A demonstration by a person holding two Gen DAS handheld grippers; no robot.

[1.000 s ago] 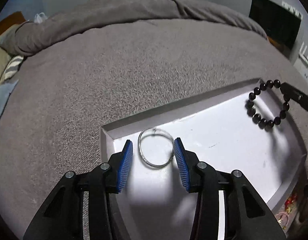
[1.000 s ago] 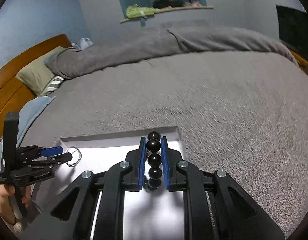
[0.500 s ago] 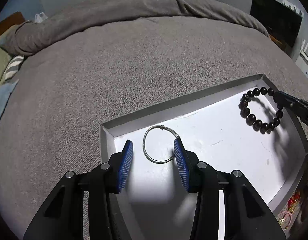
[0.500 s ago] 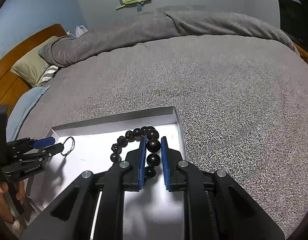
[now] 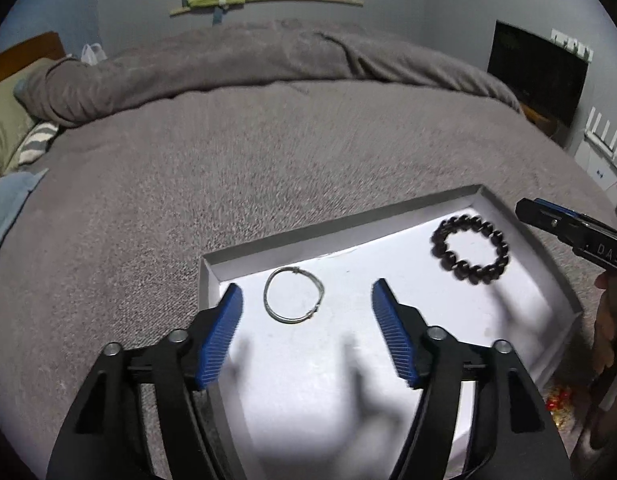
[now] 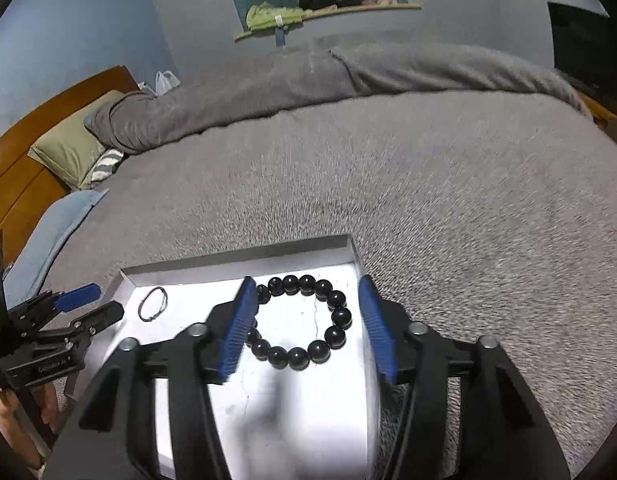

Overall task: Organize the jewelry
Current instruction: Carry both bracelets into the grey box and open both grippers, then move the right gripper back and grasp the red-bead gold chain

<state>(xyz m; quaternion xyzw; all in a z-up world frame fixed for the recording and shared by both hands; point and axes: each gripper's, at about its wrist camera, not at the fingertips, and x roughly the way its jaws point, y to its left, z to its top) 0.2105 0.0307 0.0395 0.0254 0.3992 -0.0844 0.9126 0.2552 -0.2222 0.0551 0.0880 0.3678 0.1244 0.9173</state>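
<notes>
Left gripper [image 5: 307, 300] hung wide open above white tray [image 5: 388, 232] on grey bed [image 5: 228, 168], silver bangle [image 5: 294, 301] and black bead bracelet [image 5: 470, 249] lying well apart inside.

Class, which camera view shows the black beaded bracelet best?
The right wrist view: the black beaded bracelet lies close and sharp, individual beads distinct, on the white tray. The left wrist view shows it smaller and blurred.
</notes>
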